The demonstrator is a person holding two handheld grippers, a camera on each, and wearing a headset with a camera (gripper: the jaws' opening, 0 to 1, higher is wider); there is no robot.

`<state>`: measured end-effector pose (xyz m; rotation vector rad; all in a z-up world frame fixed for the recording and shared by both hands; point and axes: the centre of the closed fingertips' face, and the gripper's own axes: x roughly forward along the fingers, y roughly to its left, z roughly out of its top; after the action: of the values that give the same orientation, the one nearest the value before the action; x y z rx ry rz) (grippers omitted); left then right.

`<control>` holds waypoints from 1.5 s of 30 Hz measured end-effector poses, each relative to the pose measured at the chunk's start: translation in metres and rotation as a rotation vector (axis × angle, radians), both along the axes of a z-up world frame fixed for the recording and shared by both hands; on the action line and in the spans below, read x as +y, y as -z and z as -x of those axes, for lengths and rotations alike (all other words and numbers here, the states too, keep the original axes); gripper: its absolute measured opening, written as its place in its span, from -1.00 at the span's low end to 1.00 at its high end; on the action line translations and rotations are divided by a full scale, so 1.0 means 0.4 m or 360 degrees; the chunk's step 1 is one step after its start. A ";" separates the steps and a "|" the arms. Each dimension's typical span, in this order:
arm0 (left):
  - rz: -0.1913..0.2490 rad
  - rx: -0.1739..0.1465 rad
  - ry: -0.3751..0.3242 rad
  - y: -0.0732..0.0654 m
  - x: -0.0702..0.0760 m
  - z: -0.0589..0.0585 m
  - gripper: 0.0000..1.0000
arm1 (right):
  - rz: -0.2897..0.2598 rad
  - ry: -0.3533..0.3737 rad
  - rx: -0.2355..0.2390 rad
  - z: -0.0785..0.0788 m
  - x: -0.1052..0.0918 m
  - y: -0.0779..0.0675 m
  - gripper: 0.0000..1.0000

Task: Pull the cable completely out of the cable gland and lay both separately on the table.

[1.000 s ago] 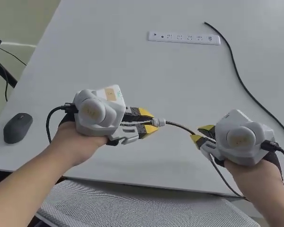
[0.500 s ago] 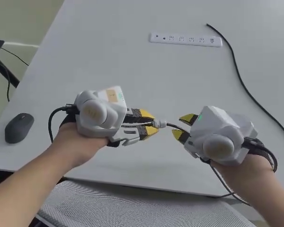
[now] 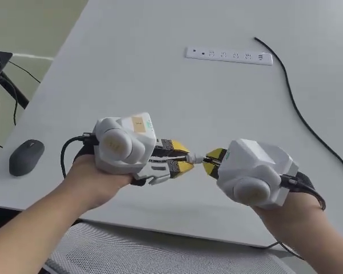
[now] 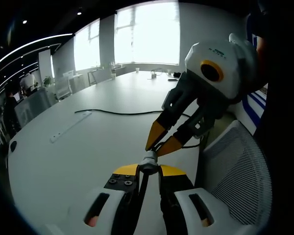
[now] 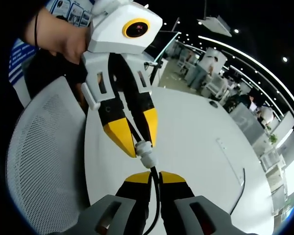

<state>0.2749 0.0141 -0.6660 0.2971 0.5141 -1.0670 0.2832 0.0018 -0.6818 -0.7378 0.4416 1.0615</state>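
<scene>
Left hand-held gripper [image 3: 186, 160] and right hand-held gripper [image 3: 212, 161] are held tip to tip in the air, above the near edge of the white surface [image 3: 160, 85] and not touching it.

Cable gland [image 3: 195, 159]: small, pale grey, off the surface, clamped at the very tips of the left hand-held gripper's yellow jaws. The jaws are narrow and closed onto it w/ the gland end poking out fwd. In the left gripper view the gland sits right btwn the two yellow tips, and a thin black line runs back from it down the slot btwn the jaws.

Cable [image 5: 155, 188]: black, thin, still threaded in the gland. It comes out of the gland's front end and goes straight in btwn the right hand-held gripper's jaws. Those jaws are drawn in narrow, pinching the cable just beside the gland, and the cable carries on back along the slot. Only a short bit of cable shows btwn the two sets of tips.

Farther back on the surface lies a white power strip [image 3: 228, 55], w/ a black cord [image 3: 297, 108] curving away on its right side. A dark mouse [image 3: 26, 157] sits near the left edge. A grey mesh chair [image 3: 160, 251] shows below the near edge.
</scene>
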 end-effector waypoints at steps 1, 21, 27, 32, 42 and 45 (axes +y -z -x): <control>-0.0001 0.0001 0.0001 0.001 0.001 0.000 -0.69 | 0.0000 0.0000 0.0004 0.001 0.000 0.000 -0.99; 0.0019 -0.0021 -0.0054 -0.013 0.004 -0.011 -0.69 | -0.0106 0.0259 0.0147 -0.038 -0.073 0.019 -1.00; 0.0015 -0.0027 -0.0058 -0.014 0.004 -0.013 -0.69 | -0.0245 0.0456 0.0315 -0.045 -0.109 0.045 -1.00; 0.0015 -0.0036 -0.0062 -0.016 0.005 -0.016 -0.69 | -0.0299 0.0579 0.0382 -0.052 -0.147 0.072 -1.00; 0.0019 -0.0041 -0.0059 -0.017 0.005 -0.016 -0.69 | -0.0417 0.0870 0.0563 -0.058 -0.200 0.115 -1.00; 0.0021 -0.0041 -0.0055 -0.018 0.003 -0.016 -0.69 | -0.0442 0.0981 0.0615 -0.060 -0.221 0.128 -1.00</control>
<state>0.2814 0.0154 -0.6589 0.2893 0.4870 -1.0317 0.3072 -0.0868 -0.7329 -0.1184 0.7750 0.6527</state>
